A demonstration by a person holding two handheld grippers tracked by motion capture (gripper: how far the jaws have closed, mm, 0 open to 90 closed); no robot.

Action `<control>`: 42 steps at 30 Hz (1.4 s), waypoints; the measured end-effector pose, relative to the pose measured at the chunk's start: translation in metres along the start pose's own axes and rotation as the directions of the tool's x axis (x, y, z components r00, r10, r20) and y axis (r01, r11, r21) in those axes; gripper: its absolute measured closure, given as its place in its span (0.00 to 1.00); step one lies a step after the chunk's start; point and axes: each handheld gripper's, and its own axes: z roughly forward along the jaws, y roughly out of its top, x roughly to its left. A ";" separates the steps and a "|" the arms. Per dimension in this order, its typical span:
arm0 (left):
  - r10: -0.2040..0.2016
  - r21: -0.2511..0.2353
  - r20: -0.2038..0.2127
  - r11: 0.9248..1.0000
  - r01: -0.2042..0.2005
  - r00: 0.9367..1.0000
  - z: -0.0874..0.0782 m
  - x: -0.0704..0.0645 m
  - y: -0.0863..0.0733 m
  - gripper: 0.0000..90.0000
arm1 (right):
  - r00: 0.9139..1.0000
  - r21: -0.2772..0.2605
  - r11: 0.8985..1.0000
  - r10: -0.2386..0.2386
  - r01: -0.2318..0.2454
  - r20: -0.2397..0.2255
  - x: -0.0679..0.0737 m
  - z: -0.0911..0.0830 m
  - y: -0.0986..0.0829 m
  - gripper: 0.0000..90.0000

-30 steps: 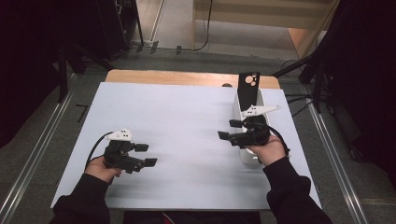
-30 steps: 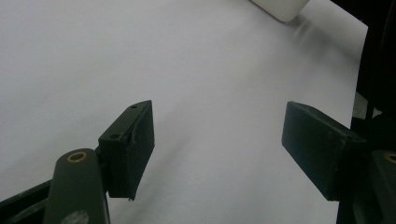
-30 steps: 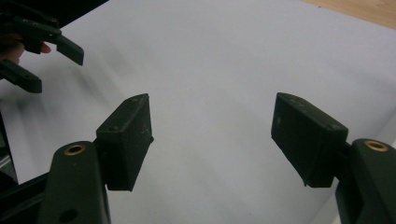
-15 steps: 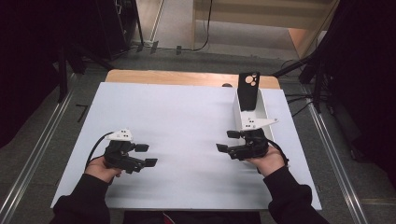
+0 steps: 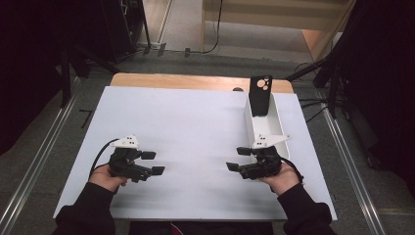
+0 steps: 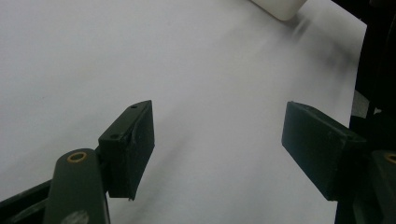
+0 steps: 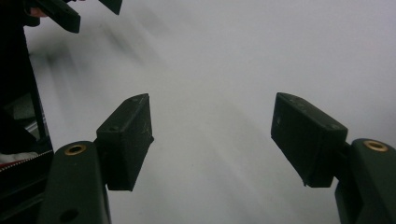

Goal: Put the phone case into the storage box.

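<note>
A black phone case [image 5: 260, 95] with round camera cut-outs stands upright at the far end of a long white tray [image 5: 250, 128] on the right of the table. My right gripper [image 5: 238, 159] [image 7: 212, 135] hovers just in front of the tray's near end, open, with nothing but white surface between its jaws. My left gripper [image 5: 153, 163] [image 6: 219, 144] rests at the front left, also open and holding nothing. Both point toward the table's middle. A corner of the tray [image 6: 279, 5] shows at the top of the left gripper view.
A white board [image 5: 195, 122] covers a wooden table [image 5: 186, 81]. Metal rails run along the floor on both sides, and dark stands and cables sit behind. The left gripper [image 7: 60, 11] shows at the top left of the right gripper view.
My right gripper has drawn back from beside the tray toward the front edge and a little left. The left gripper has stayed in place.
</note>
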 end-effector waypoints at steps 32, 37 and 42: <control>0.027 0.015 0.007 1.000 -0.027 1.000 -0.004 -0.007 -0.008 0.28 | 1.000 0.030 1.000 -0.005 0.005 0.000 0.003 -0.018 -0.051 0.30; 0.024 0.016 0.008 1.000 -0.024 1.000 -0.006 -0.008 -0.009 0.28 | 1.000 0.026 1.000 0.004 -0.005 0.006 0.000 -0.022 -0.057 0.30; 0.028 0.019 0.016 0.999 -0.029 0.999 -0.005 -0.009 -0.010 0.28 | 1.000 0.028 1.000 0.013 -0.013 0.013 -0.003 -0.022 -0.061 0.30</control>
